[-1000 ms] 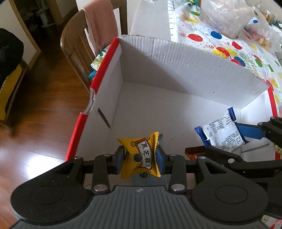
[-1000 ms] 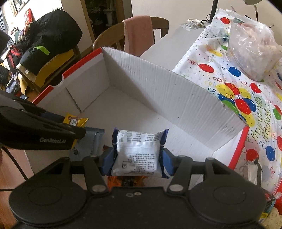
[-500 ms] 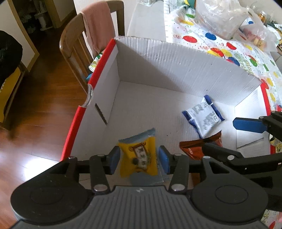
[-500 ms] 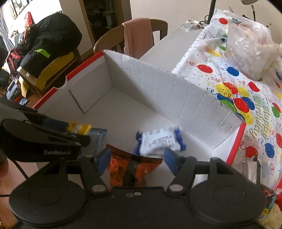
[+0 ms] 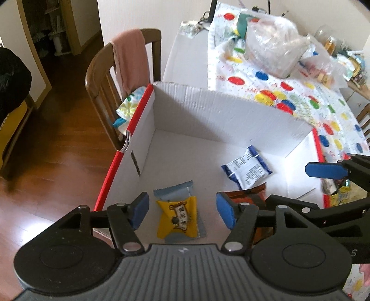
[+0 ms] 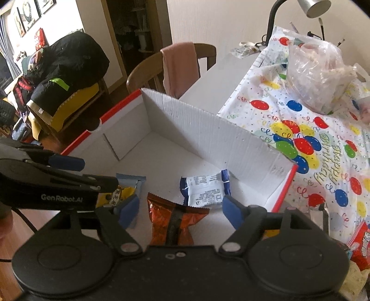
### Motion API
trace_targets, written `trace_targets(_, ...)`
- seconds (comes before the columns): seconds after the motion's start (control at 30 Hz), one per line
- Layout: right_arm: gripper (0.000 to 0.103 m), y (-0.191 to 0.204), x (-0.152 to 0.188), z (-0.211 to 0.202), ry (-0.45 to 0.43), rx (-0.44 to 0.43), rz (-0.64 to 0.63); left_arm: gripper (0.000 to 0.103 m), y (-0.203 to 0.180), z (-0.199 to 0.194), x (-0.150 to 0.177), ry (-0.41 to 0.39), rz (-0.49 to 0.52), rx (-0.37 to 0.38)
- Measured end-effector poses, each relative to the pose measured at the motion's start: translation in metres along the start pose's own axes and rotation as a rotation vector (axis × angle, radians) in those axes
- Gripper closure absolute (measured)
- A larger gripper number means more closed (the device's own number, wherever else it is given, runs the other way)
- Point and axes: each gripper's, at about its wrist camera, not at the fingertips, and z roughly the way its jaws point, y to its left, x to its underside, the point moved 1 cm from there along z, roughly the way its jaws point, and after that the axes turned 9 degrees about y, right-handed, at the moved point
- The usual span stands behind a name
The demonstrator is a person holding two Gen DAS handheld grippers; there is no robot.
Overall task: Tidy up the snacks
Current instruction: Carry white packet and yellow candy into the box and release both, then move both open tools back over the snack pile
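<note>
A white cardboard box (image 5: 208, 111) with red edges stands open on the table. On its floor a yellow snack packet (image 5: 177, 218) lies on top of a light blue packet (image 5: 173, 192). My left gripper (image 5: 182, 211) hovers above them, jaws opening, with nothing pressed between its pads. A white-and-blue packet (image 6: 205, 189) and an orange packet (image 6: 175, 222) also lie on the floor of the box (image 6: 208, 134). Above them my right gripper (image 6: 180, 211) is opening too and holds nothing. The left gripper's fingers (image 6: 64, 162) show at the left of the right wrist view.
A wooden chair (image 5: 104, 76) draped with a pink cloth stands beyond the box's far left corner. The balloon-print tablecloth (image 6: 312, 143) carries a filled clear plastic bag (image 6: 319, 74). More snack packs (image 6: 360, 240) lie outside the box at the right. A desk lamp (image 6: 314, 7) stands behind.
Both grippers opened and let go. The yellow packet dropped onto the light blue one and the white-and-blue packet fell to the box floor. Both grippers rose and drew back.
</note>
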Motion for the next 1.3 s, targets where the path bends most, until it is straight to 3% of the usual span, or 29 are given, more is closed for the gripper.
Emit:
trace_targets(0.23,0.020,-0.003,0.009,-0.029,-0.052,-0.015,0.009,0.037,-0.010,-0.023,0.010,-0.063,-0.003,0.023)
trace_targets(0.37,0.019,-0.007,0.017,-0.047,-0.091,-0.025,0.012,0.031,-0.019,-0.039,0.018,-0.111,0.002,0.041)
trace_targets(0.53,0.012,-0.014,0.030,-0.074,-0.152,-0.022,0.022,0.030,-0.036,-0.058,0.028,-0.156,0.008,0.066)
trace_targets(1.07,0.001,-0.064,0.092,-0.138,-0.275,-0.059,0.093,0.024,-0.124,-0.090,0.063,-0.275,0.064,0.100)
trace_targets(1.3,0.000,-0.105,0.121,-0.153,-0.283,-0.035,0.123,0.024,-0.176,-0.081,0.068,-0.264,0.085,0.129)
